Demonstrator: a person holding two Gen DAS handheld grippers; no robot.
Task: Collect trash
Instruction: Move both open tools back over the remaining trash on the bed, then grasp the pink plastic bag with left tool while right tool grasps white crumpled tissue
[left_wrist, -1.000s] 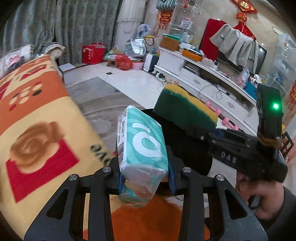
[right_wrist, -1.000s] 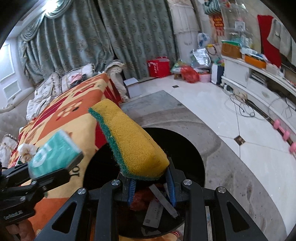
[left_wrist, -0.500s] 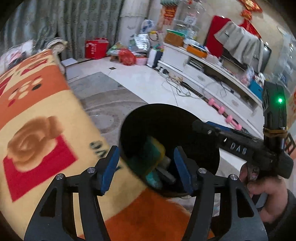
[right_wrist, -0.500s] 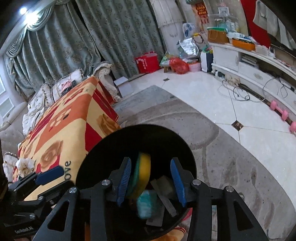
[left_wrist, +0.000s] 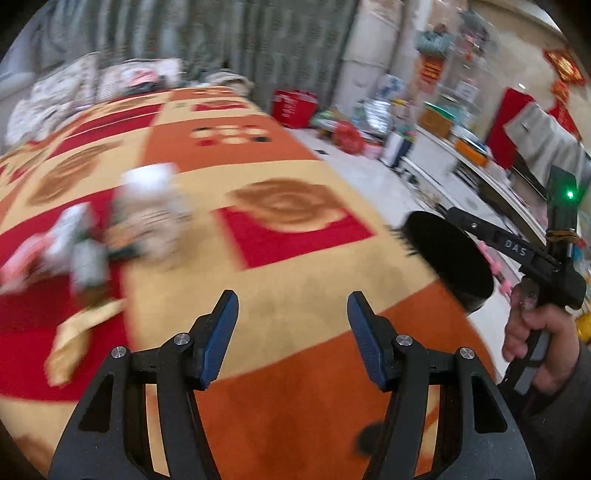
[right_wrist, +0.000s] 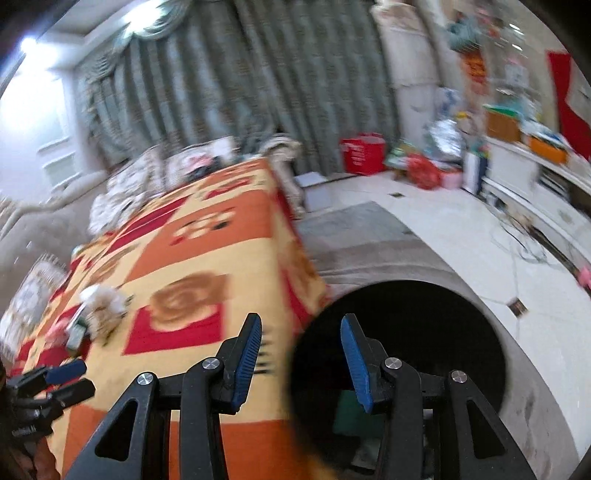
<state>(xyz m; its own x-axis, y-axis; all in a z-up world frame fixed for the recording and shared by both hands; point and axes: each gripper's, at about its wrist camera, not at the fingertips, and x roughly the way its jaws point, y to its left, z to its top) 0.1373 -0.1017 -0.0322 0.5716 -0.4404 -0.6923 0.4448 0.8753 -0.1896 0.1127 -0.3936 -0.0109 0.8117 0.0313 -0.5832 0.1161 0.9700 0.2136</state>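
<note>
Both the left gripper (left_wrist: 291, 339) and right gripper (right_wrist: 301, 360) stand released, empty; blurred trash (left_wrist: 147, 214) lies mid-left on the blanket (left_wrist: 295, 288), black bin (right_wrist: 399, 332) at lower right

Both fisheye views are motion-blurred and bend hard at their dark rims. A bright ceiling light (right_wrist: 27, 46) glares at upper left; the curtains (right_wrist: 229, 99) smear.

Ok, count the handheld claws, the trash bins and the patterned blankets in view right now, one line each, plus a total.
Black two-finger claws with blue pads: 2 (left claw, right claw)
Round black trash bin: 1
Orange, red and yellow patterned blanket: 1
Total: 4
</note>
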